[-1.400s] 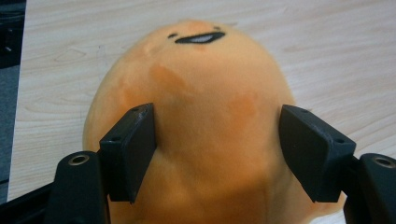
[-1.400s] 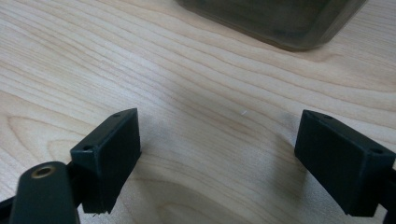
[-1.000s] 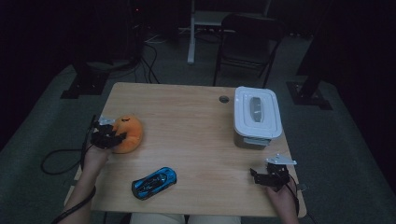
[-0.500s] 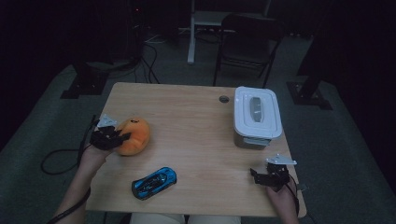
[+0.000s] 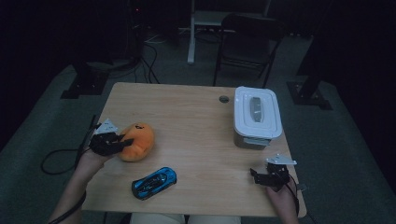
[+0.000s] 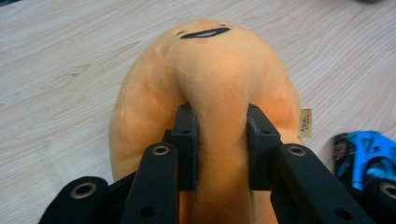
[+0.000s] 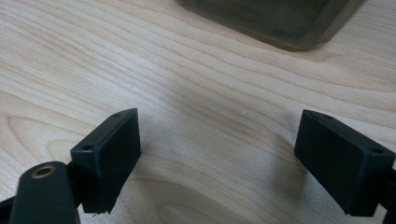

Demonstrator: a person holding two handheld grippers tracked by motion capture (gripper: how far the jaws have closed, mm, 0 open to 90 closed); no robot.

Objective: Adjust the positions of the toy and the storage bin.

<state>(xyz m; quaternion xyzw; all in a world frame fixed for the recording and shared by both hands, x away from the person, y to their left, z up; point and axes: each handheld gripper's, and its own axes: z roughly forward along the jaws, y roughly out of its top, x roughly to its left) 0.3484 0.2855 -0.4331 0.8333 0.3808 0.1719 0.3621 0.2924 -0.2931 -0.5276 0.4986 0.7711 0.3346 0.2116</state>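
An orange plush toy sits near the table's left edge, and my left gripper is shut on it. In the left gripper view both black jaws pinch a fold of the orange plush toy, with my left gripper squeezing the fabric in. A blue toy car lies near the front edge; its nose is at the right edge of the left gripper view as the blue toy car. My right gripper rests at the front right, open; in the right gripper view my right gripper has only bare wood between its jaws.
A white lidded plastic box stands at the right of the wooden table; its lower wall shows in the right gripper view as the box. A small round hole lies left of it. A chair stands behind the table.
My left gripper has carried the orange plush toy a little to the right and toward the front of the table. The right gripper has stayed still.
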